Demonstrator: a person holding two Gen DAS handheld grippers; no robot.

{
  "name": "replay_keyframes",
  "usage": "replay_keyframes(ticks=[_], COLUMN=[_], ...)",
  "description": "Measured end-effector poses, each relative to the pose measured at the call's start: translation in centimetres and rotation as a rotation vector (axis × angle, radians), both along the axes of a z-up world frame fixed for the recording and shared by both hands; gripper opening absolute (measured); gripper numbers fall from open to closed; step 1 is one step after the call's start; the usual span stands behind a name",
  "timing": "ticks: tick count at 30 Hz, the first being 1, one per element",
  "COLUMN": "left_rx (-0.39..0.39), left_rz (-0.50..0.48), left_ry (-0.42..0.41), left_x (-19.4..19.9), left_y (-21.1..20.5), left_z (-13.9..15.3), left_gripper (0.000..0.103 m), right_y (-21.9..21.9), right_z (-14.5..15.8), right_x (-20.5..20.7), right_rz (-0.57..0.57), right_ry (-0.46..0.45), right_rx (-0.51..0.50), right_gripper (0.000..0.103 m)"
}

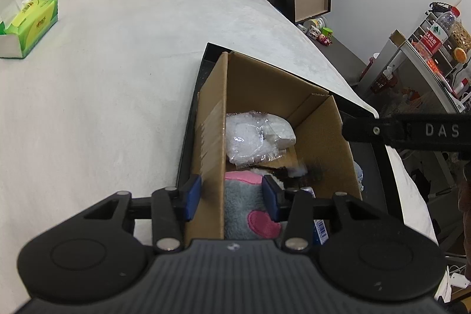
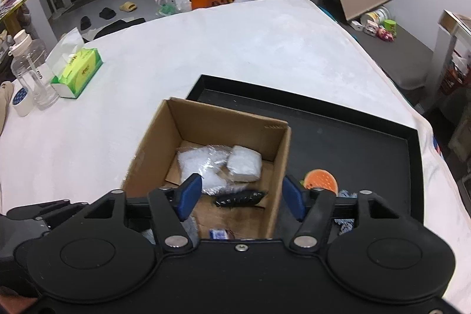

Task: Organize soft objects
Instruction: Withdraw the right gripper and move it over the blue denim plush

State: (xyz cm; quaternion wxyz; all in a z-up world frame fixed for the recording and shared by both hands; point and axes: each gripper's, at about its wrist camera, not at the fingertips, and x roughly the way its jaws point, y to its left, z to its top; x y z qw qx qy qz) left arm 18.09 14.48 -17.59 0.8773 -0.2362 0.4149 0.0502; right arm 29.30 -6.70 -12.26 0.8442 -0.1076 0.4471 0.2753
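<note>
A: What carries everything?

B: A table (image 2: 235, 49) covered with a white, soft-looking cloth that runs to its edges.

A: What lies directly on it?

B: A shallow black tray (image 2: 338, 114) sits toward the near right. At the far left there is a green tissue box (image 2: 78, 72) with a tissue sticking up. Just beside it stand a clear plastic bottle (image 2: 32, 72) and a roll of white tape (image 2: 21, 102), close to the left edge.

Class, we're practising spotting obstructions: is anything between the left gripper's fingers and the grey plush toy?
Yes. The cardboard box's side wall stands inside the left gripper: one finger is outside it, and the grey plush toy is on its far side.
</note>
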Motion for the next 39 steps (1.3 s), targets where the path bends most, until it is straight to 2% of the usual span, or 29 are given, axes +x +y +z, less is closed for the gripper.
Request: replay_keyframes(ticks=[6,9,22,26,28,30,33,39], left_rx=[-0.008,-0.009,0.022,0.048,0.044,0.046,0.071,0.101], left_rz=[0.027,0.035,0.031,0.027,0.029,0.027,0.025,0.024], left_ry=[0.01,0.014,0.051,0.068,0.075,0.074,0.076,0.077], left_x=[-0.3,-0.4,-0.1,0.4,0.6,0.9,1.4,2.6], left_y=[0.6,0.9,0.8,0.4,0.3,0.1,-0.5,-1.3], left_z=[0.0,0.0,0.8,1.2,1.3,1.5,1.8,2.4], left_gripper=[0.022,0.017,0.014,0.018,0.023,0.039,0.056,0.067], right_y=[-1.8,-2.7,-5.4,-6.5,-7.1,-7.7,-8.4,-10.0], right_z=[-0.2,-0.5,-2.0,-2.8,-3.3,-3.8,-4.4,-5.8], right_x=[0.1,0.3,1.0,1.4,1.7,1.9,2.5,3.8], right_rz=[-0.033,-0.051,-0.09,-0.11,-0.122,-0.133,-0.146,-0.171], right_ry=[0.01,0.017,0.05,0.066,0.075,0.081,0.089,0.104], right_rx=[0.002,-0.001,0.001,-0.006,-0.01,-0.007,-0.007,0.006], right_gripper=[0.064,0.064,0.064,0.064,0.064,0.064,0.064,0.062])
